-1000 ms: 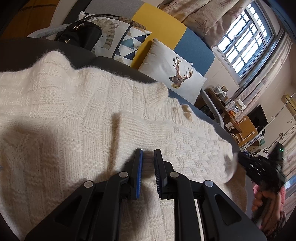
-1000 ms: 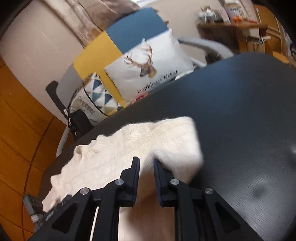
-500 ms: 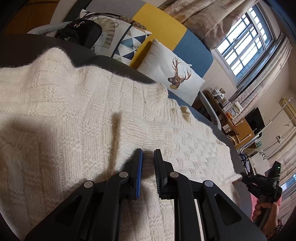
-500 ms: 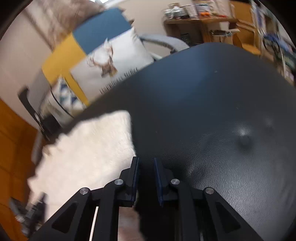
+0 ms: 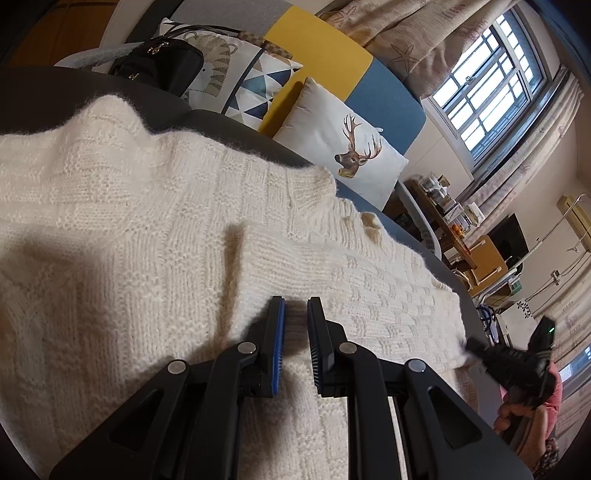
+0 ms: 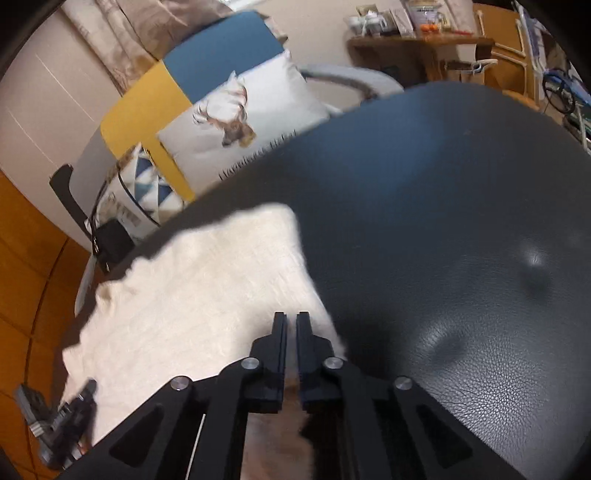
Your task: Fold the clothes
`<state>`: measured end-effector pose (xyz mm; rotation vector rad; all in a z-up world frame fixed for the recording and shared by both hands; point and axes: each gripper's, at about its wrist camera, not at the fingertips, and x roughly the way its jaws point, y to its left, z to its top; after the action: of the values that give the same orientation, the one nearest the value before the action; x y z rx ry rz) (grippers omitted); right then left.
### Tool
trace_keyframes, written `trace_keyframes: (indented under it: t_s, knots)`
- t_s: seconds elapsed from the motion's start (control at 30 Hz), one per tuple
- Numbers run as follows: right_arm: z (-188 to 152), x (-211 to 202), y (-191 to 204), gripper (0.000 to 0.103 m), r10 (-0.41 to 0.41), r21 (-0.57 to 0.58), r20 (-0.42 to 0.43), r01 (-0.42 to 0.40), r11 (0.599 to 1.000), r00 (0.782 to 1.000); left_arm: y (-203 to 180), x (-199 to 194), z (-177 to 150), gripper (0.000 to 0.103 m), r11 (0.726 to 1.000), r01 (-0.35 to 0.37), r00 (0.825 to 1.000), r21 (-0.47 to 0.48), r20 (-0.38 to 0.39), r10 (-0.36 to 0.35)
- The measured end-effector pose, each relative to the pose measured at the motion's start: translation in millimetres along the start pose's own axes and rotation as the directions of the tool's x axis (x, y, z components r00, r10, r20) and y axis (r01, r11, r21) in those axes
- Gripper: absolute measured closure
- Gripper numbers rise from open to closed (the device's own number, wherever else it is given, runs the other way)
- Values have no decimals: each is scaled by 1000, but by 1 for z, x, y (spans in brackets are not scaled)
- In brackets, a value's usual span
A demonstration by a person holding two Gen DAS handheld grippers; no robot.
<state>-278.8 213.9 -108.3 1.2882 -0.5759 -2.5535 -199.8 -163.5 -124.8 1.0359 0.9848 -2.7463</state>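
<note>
A deer-print cushion (image 5: pixel 343 155) leans against a sofa (image 5: pixel 384 96) with yellow and blue panels, beside a triangle-patterned cushion (image 5: pixel 258 88). A black handbag (image 5: pixel 159 66) sits further along. Curtains (image 5: pixel 413 33) frame the barred window (image 5: pixel 487 88).

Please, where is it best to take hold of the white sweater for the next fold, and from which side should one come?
Probably at an outer edge of the sweater, for example the free corner on the dark table. Come from the bare table side, low, since the knit lies flat and only its border offers a lip.
</note>
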Motion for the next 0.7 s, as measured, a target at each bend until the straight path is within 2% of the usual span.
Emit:
trace_keyframes:
  t_s: [0.1,0.17,0.23,0.3,0.33,0.43,0.57,0.7]
  knots:
    - [8,22,38,86,66,-120,-24,-69,990,997,1,0,0,88,1000,2,1000,-1,0,-2]
    - [10,45,49,86,94,-124,-68,-101,987,993,0,0,0,88,1000,2,1000,-1,-1,-2]
    - [10,66,46,88,52,-104,-105,-63,993,993,0,0,0,88,1000,2,1000,-2,-1,-2]
    - [10,65,44,92,31,-67,-84,-36,997,996,-1,0,-1,88,1000,2,1000,-2,0,-2]
    - [9,60,47,85,5,-42,-82,-8,999,997,-1,0,-1,88,1000,2,1000,-1,1,-2]
    - [-6,42,78,85,82,-91,-58,-87,992,995,0,1,0,88,1000,5,1000,-6,0,-5]
    - [-48,50,124,85,96,-252,-134,-128,959,986,6,-1,1,88,998,44,999,-40,-2,-44]
    - [-70,61,138,86,23,-347,-85,-52,936,996,13,-13,7,88,994,72,997,-85,-26,-75]
